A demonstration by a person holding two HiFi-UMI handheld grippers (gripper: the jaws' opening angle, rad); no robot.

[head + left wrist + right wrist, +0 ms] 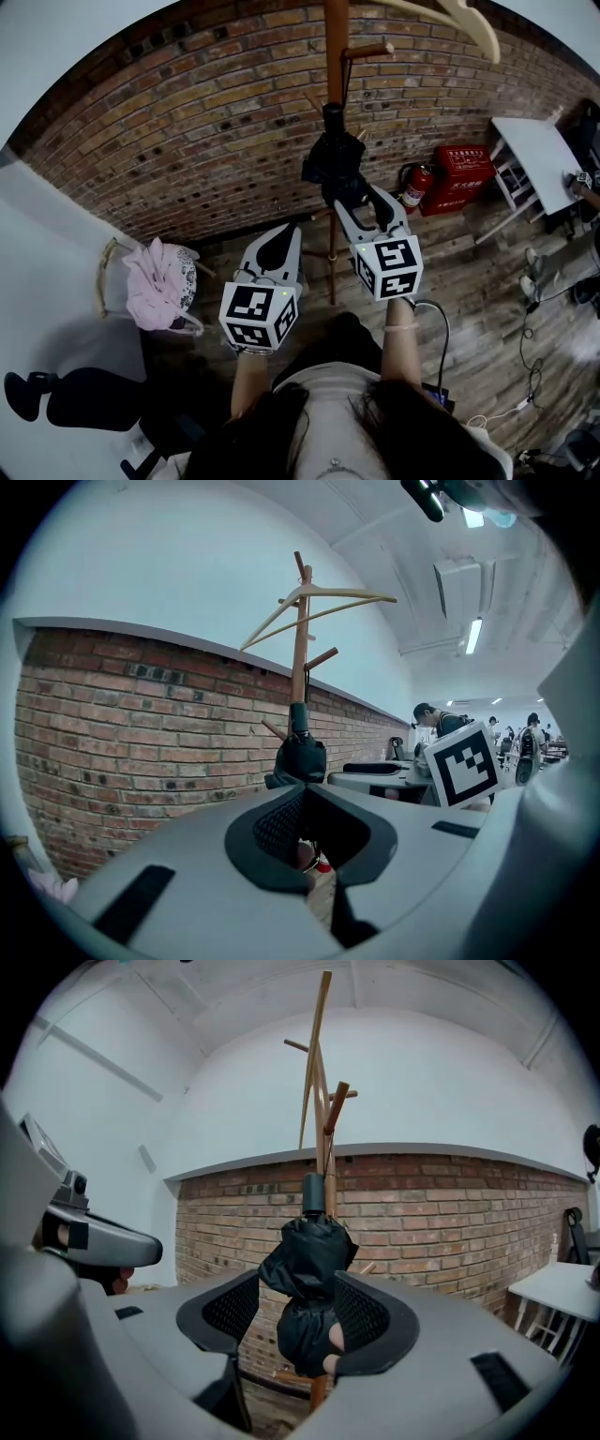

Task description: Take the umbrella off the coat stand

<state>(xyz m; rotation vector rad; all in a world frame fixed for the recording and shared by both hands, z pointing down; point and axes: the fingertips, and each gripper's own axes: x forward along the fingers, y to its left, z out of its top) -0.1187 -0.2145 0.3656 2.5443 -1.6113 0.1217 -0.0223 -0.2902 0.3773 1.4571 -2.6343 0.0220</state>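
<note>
The umbrella point(307, 1251), between the right gripper's point(298, 1283) spread jaws and maybe touching one, should be squeezed firmly, then lifted off.

My head camera looks steeply down; both gripper cameras face nearly level along their jaws, close to the coat stand point(336, 37) all three share.

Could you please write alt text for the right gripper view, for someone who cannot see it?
A folded black umbrella hangs between the open jaws of the right gripper, not yet clamped. It hangs on a wooden coat stand before a red brick wall.
</note>
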